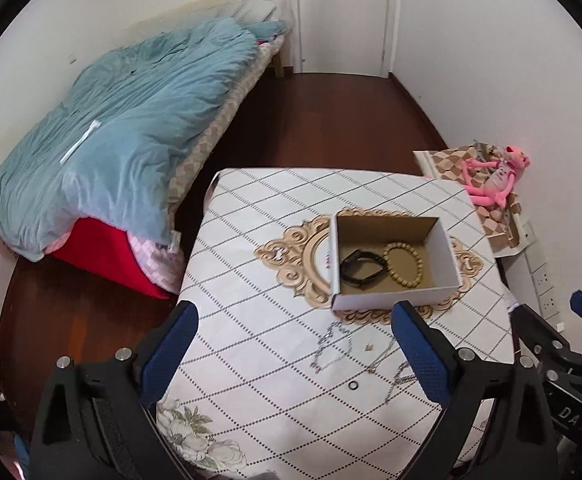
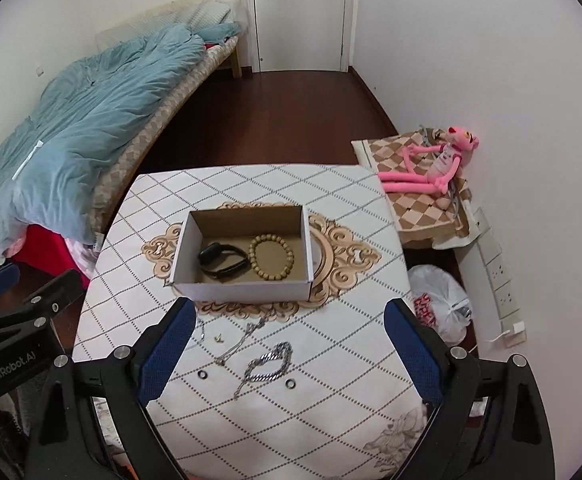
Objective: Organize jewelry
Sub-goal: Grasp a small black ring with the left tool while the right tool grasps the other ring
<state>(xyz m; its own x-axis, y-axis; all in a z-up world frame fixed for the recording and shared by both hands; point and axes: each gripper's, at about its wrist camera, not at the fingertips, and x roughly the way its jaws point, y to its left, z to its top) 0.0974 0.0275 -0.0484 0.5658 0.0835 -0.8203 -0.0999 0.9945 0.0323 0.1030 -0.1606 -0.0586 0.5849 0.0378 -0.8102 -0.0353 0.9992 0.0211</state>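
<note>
- Leftmost, a bed (image 2: 71, 120) under a blue quilt (image 1: 131, 128) runs along the wall.
- Next, the left tool (image 1: 295, 354) hovers over the near part of the counter (image 2: 331, 420), its blue pads wide apart and holding nothing.
- Beneath and around it, loose pieces lie on the patterned cloth: a thin chain (image 1: 327, 350), a tiny gold charm (image 1: 369, 346) and a small dark ring (image 1: 354, 385).
- Centrally, the open cardboard box (image 2: 247, 288) sits on the counter with a black band (image 2: 223, 262) and a beaded bracelet (image 2: 272, 257) lying side by side inside, touching.
- Just in front of the box, a heavy silver chain (image 2: 269, 366) rests between two dark rings (image 2: 202, 375), (image 2: 290, 383).
- The right tool (image 2: 287, 350) hangs above these, spread open and empty.
- Far right, a pink plush toy (image 2: 431, 164) sits against the wall.
</note>
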